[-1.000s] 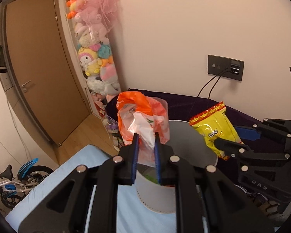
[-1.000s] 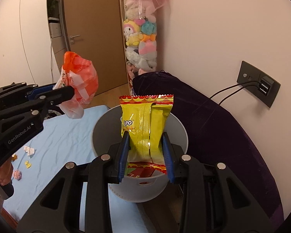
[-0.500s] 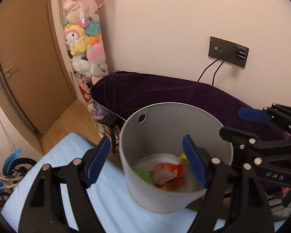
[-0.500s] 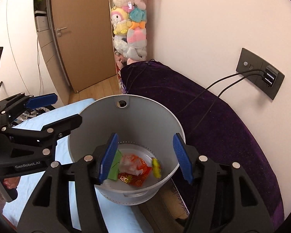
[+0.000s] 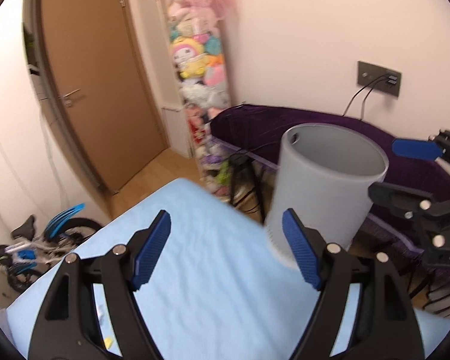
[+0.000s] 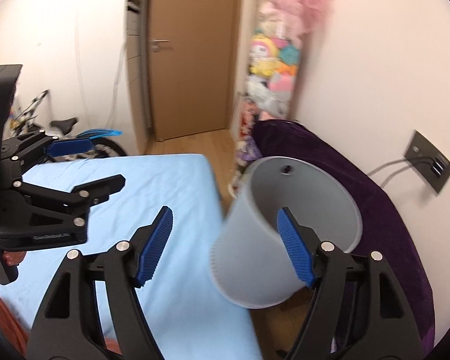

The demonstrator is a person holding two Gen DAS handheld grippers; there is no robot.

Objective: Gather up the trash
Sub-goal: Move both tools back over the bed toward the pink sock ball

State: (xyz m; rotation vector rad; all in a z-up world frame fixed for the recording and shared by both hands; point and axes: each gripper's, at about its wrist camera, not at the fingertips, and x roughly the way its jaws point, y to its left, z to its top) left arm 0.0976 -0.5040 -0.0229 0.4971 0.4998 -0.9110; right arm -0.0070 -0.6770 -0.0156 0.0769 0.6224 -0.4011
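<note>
A grey round trash bin stands on the floor beside the bed's corner; it also shows in the right wrist view. Its inside is hidden from both views. My left gripper is open and empty above the light blue bed sheet. My right gripper is open and empty, with its right finger over the bin's mouth. Small scraps lie on the sheet near the left gripper's base.
A purple covered seat sits behind the bin under a wall socket with cables. A tall net of plush toys hangs by a brown door. A child's bicycle stands at the left.
Both grippers opened and dropped the orange bag and the yellow snack packet into the bin, then drew back and turned left toward the bed. The bin's contents are out of sight now.
</note>
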